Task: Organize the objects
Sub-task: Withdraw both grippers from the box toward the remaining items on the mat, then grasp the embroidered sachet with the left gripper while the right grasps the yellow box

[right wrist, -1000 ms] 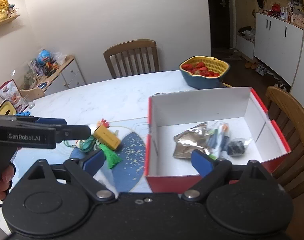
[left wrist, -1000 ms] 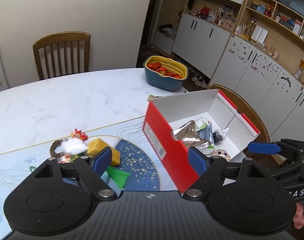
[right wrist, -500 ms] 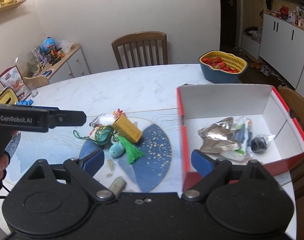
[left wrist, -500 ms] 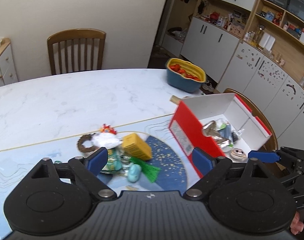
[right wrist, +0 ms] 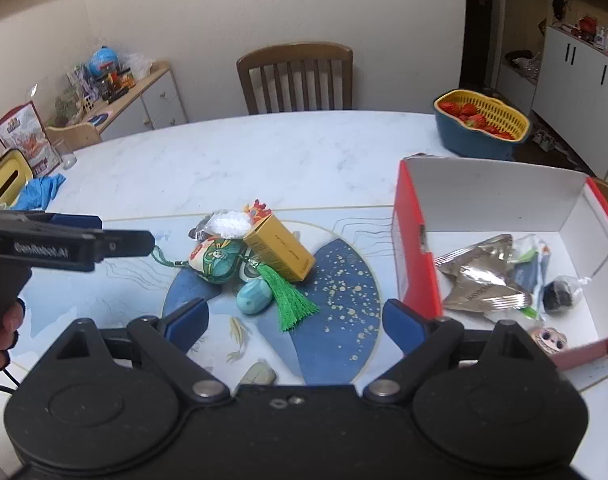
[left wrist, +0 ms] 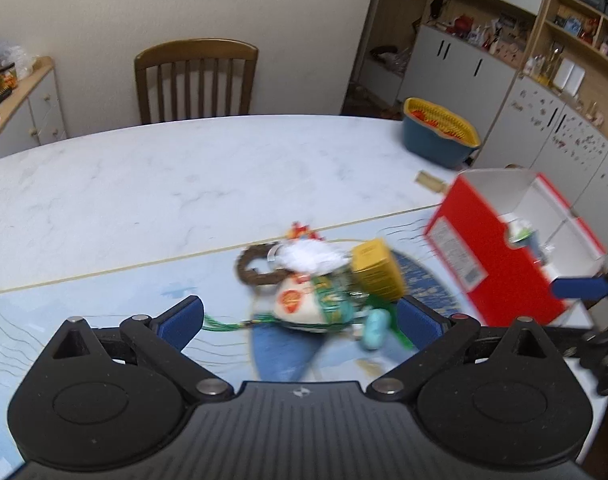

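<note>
White marble-look table top: smooth, faintly glossy. Red-and-white box: matt cardboard. Crinkled silver pouch: shiny foil. Green tassel: fibrous thread. Slatted brown chair: varnished wood. Yellow-and-blue basket: plastic.

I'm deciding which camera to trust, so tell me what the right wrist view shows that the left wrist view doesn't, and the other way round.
Only the right wrist view shows the red box's floor: a silver foil packet, plus a grey pebble-like piece near its own open right gripper. Only the left wrist view shows the brown ring, blurred, and the tall shelving. Both show the yellow carton, the red box and the strawberry basket.
</note>
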